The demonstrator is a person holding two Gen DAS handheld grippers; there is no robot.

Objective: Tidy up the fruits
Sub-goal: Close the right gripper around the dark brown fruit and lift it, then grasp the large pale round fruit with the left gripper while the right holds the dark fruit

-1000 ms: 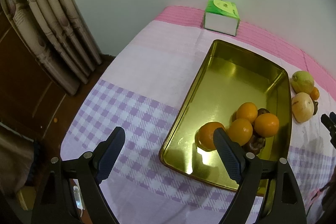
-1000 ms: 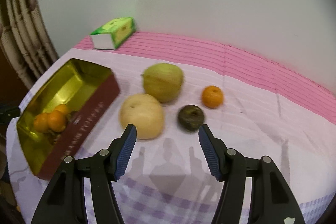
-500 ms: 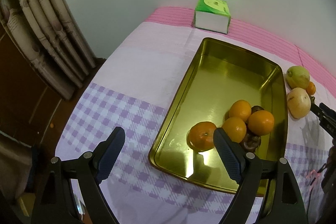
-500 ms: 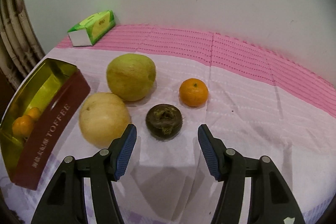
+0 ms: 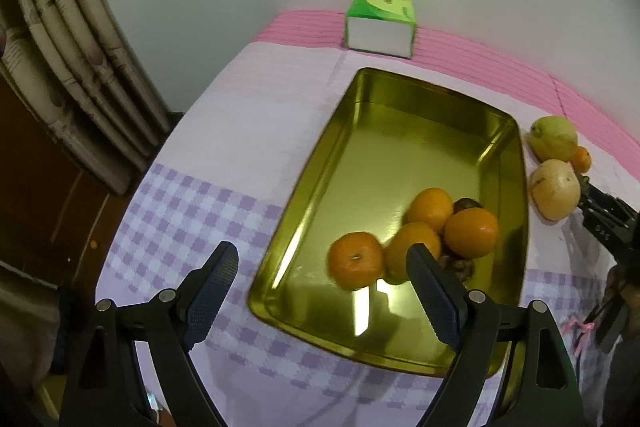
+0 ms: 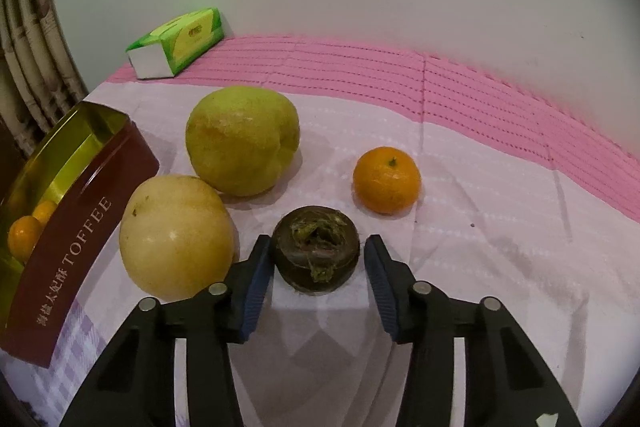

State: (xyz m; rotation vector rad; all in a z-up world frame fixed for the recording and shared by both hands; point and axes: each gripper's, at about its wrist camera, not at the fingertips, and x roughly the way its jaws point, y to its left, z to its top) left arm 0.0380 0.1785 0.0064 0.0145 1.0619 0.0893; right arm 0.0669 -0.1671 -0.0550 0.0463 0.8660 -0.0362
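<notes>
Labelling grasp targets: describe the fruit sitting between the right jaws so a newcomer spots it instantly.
Find the gold tin with TOFFEE on its maroon side. Just right of it, loose on the pale pink cloth, lie a green pear, a pale yellow pear and a mandarin. The target is the small dark fruit nearest the camera: brownish-black, squat, its top torn open to greenish pulp.

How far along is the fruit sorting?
Done: four oranges and some dark fruit lie in the gold tin tray. In hand: the open right tool straddles the dark brown round fruit. Left: yellow-green pear, pale yellow pear, small orange.
</notes>
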